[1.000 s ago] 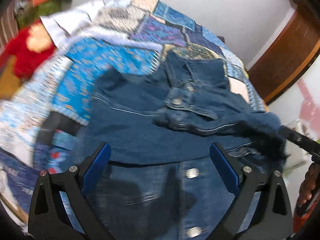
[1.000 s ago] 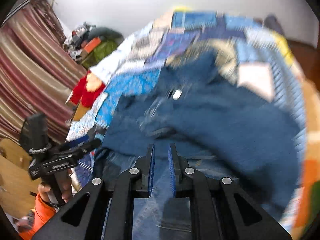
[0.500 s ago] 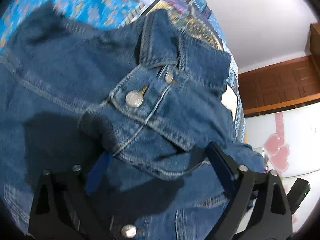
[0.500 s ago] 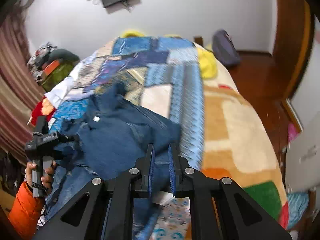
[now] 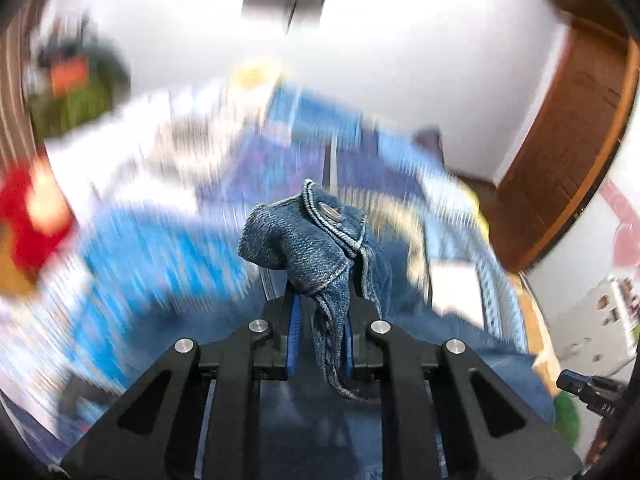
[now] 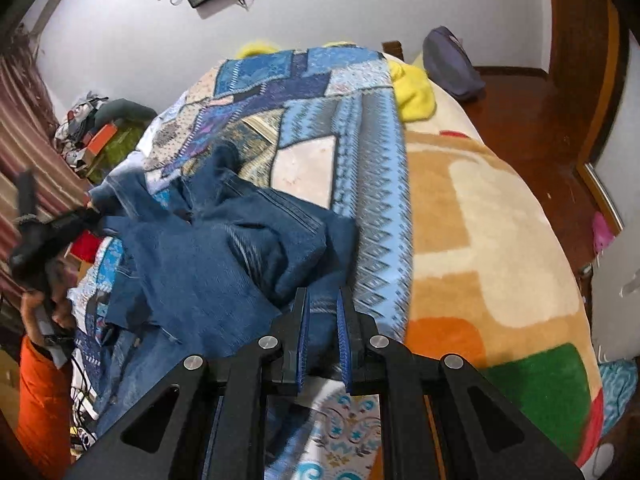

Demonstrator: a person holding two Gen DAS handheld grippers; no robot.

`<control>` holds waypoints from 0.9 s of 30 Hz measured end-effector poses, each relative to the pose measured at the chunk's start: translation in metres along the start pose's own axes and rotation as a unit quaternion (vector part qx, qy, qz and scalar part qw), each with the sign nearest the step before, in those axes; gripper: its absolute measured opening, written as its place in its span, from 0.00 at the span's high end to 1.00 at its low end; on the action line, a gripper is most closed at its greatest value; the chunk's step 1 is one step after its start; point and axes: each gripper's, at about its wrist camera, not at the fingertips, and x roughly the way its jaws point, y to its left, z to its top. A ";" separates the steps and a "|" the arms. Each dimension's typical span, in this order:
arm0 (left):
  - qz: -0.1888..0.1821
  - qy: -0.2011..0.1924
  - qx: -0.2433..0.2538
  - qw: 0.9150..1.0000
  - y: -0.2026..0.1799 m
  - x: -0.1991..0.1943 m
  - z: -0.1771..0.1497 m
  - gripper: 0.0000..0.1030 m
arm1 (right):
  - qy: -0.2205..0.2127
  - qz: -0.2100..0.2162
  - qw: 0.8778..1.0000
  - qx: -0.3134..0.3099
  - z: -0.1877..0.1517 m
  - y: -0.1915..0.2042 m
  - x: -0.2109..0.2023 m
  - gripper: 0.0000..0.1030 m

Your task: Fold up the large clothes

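The left gripper [image 5: 320, 326] has its fingers clenched on a bunched cuff of the denim jacket [image 5: 316, 240], a metal snap button [image 5: 332, 213] showing on the fold lifted above the blurred bed. The right gripper [image 6: 323, 330] hovers with its fingers nearly together, gripping nothing, just over the near edge of the denim jacket [image 6: 224, 256]. The jacket lies crumpled on the patchwork quilt [image 6: 360, 152] along the bed's left side. Beside the quilt spreads an orange and cream blanket [image 6: 500, 240]. Near the head of the bed lies a yellow cloth [image 6: 412, 88].
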 end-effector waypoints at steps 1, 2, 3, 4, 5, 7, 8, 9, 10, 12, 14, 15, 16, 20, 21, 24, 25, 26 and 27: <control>0.008 -0.029 0.016 0.999 0.000 -0.016 0.009 0.84 | -0.004 0.004 1.000 -0.001 0.003 0.005 -0.001 0.91; 0.013 -0.052 0.028 0.998 -0.001 -0.031 0.016 0.84 | -0.008 0.009 1.000 -0.003 0.007 0.010 -0.001 0.91; 0.016 -0.067 0.036 0.997 0.000 -0.042 0.021 0.84 | -0.008 0.012 1.000 -0.006 0.009 0.014 -0.002 0.91; 0.019 -0.077 0.039 0.996 0.003 -0.049 0.025 0.84 | -0.008 0.017 1.000 -0.012 0.012 0.022 0.000 0.91; 0.023 -0.080 0.040 0.996 0.007 -0.052 0.026 0.84 | -0.003 0.020 1.000 -0.020 0.014 0.030 0.005 0.91; 0.039 -0.078 0.039 0.995 0.023 -0.054 0.023 0.84 | 0.009 0.022 0.999 -0.038 0.015 0.044 0.014 0.91; 0.050 -0.074 0.039 0.995 0.030 -0.052 0.019 0.84 | 0.021 0.021 0.998 -0.050 0.015 0.054 0.025 0.91; 0.065 -0.066 0.037 0.995 0.041 -0.047 0.013 0.84 | 0.032 0.019 0.998 -0.059 0.014 0.061 0.034 0.91; 0.072 -0.058 0.034 0.995 0.050 -0.043 0.007 0.84 | 0.045 0.015 0.996 -0.070 0.012 0.067 0.043 0.91; 0.084 -0.027 0.022 0.996 0.074 -0.031 -0.013 0.84 | 0.074 -0.006 0.993 -0.096 0.005 0.079 0.065 0.91; 0.090 0.007 0.014 0.996 0.097 -0.014 -0.034 0.83 | 0.087 -0.021 0.989 -0.121 -0.003 0.088 0.080 0.91; 0.094 0.024 0.014 0.995 0.105 -0.005 -0.046 0.83 | 0.085 -0.028 0.987 -0.130 -0.006 0.090 0.083 0.91; 0.099 0.046 0.014 0.994 0.115 0.006 -0.059 0.82 | 0.079 -0.037 0.986 -0.145 -0.008 0.093 0.083 0.91; 0.095 0.117 -0.008 0.989 0.140 0.034 -0.104 0.79 | 0.069 -0.078 0.976 -0.193 -0.016 0.101 0.082 0.91; 0.094 0.130 -0.010 0.987 0.144 0.038 -0.113 0.78 | 0.068 -0.088 0.973 -0.200 -0.018 0.100 0.081 0.91; 0.095 0.162 -0.015 0.982 0.151 0.051 -0.139 0.72 | 0.065 -0.109 0.970 -0.207 -0.021 0.096 0.078 0.91; 0.093 0.169 -0.018 0.981 0.152 0.054 -0.147 0.68 | 0.065 -0.115 0.969 -0.208 -0.022 0.095 0.077 0.91; 0.090 0.173 -0.021 0.981 0.155 0.055 -0.153 0.64 | 0.063 -0.121 0.969 -0.208 -0.023 0.094 0.075 0.91; 0.088 0.177 -0.025 0.980 0.155 0.053 -0.156 0.62 | 0.063 -0.124 0.968 -0.207 -0.024 0.092 0.073 0.91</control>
